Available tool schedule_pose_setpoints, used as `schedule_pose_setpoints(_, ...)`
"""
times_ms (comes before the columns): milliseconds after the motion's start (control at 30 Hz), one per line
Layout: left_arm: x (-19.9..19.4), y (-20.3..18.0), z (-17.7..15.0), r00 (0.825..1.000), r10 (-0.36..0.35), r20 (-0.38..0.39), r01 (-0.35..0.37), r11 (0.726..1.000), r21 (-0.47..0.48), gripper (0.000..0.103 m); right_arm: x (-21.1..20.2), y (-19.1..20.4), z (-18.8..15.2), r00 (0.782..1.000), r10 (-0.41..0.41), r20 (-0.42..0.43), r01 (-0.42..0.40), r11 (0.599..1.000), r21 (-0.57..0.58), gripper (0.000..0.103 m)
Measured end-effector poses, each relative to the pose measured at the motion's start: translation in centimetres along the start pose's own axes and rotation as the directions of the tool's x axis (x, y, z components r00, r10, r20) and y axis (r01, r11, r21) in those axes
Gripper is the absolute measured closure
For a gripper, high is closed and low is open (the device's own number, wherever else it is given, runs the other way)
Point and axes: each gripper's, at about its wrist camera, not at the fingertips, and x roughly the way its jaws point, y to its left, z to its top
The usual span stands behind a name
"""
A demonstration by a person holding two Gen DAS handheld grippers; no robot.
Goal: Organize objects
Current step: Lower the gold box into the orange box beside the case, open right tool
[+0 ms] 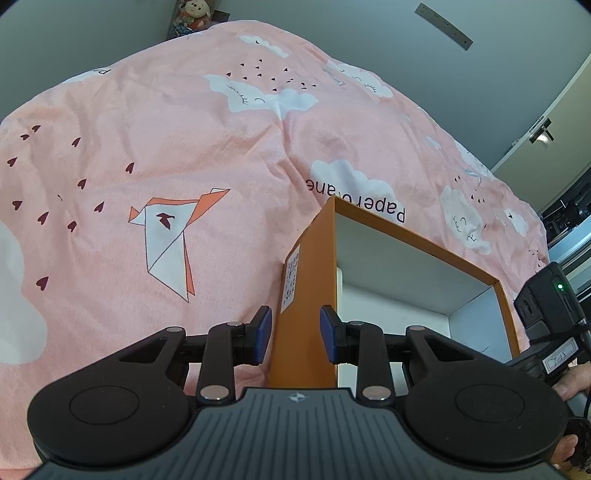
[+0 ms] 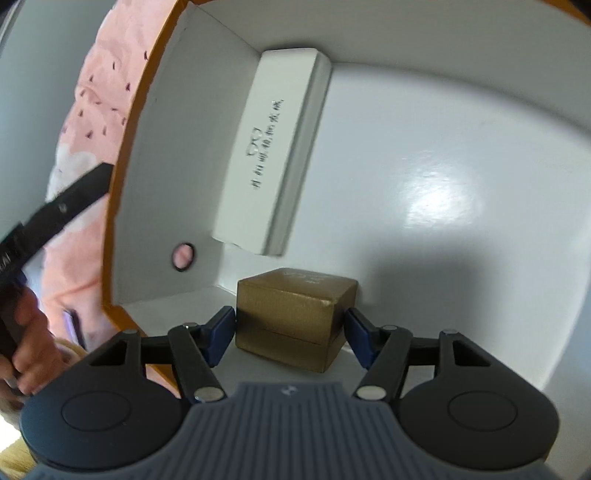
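Observation:
An orange box with a white inside (image 1: 306,280) stands open on a pink bedspread. My left gripper (image 1: 295,334) straddles the box's near wall, with one blue pad on each side and small gaps. In the right wrist view the box's white floor (image 2: 443,166) holds a long white carton with printed characters (image 2: 273,155) along the left wall. My right gripper (image 2: 291,332) is inside the box, its blue pads against both sides of a small gold box (image 2: 295,317) that sits low near the floor.
The pink bedspread with clouds and paper cranes (image 1: 166,155) fills the left wrist view. A stuffed toy (image 1: 194,14) sits at the far edge. The box's left wall has a round hole (image 2: 183,256). The other gripper's dark body (image 1: 546,314) is at the right.

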Motion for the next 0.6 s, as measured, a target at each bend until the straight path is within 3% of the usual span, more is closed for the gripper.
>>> schedule_pose_setpoints(333, -0.3, 0.2, 0.0, 1.0, -0.013, 0.005, 0.014, 1.0, -0.006, 0.068, 0.5, 1.5, 1.0, 0.997, 0.069, 0.045, -0.07, 0.997, 0.016, 0.03)
schedule_pose_setpoints(500, -0.5, 0.1, -0.1, 1.0, -0.016, 0.005, 0.016, 1.0, -0.001, 0.068, -0.2, 1.0, 0.3, 0.995, 0.066, 0.071, -0.069, 0.997, 0.028, 0.065)
schedule_pose_setpoints(600, -0.8, 0.0, -0.2, 1.0, -0.011, 0.008, 0.011, 1.0, 0.006, 0.068, 0.4, 0.9, -0.3, 0.994, 0.077, 0.076, -0.08, 0.996, 0.041, 0.076)
